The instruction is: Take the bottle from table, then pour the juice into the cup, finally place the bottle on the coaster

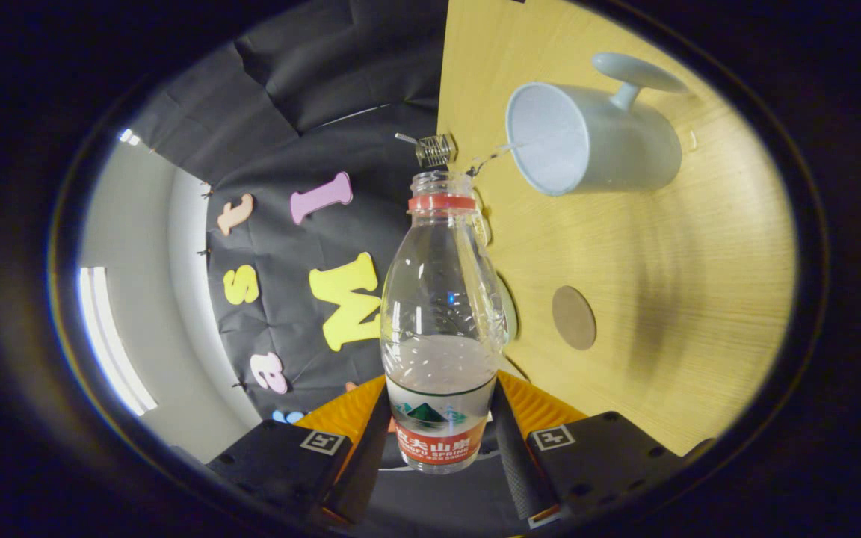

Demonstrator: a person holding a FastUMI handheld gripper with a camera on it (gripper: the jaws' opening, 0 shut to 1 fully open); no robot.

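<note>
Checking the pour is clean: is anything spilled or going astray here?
Nothing stands out. The gripper is shut on the clear plastic bottle, tilted with its open neck toward the pale blue mug. A thin stream arcs into the mug's mouth. No puddle shows on the wooden table or round brown coaster.

A recording booth: black cloth wall (311, 97) behind a wooden table (670, 299).

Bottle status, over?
Gripper shut on bottle, uncapped, tilted toward cup. Thin stream leaving the mouth into the cup. Coaster bare on table, nothing blocking.
</note>
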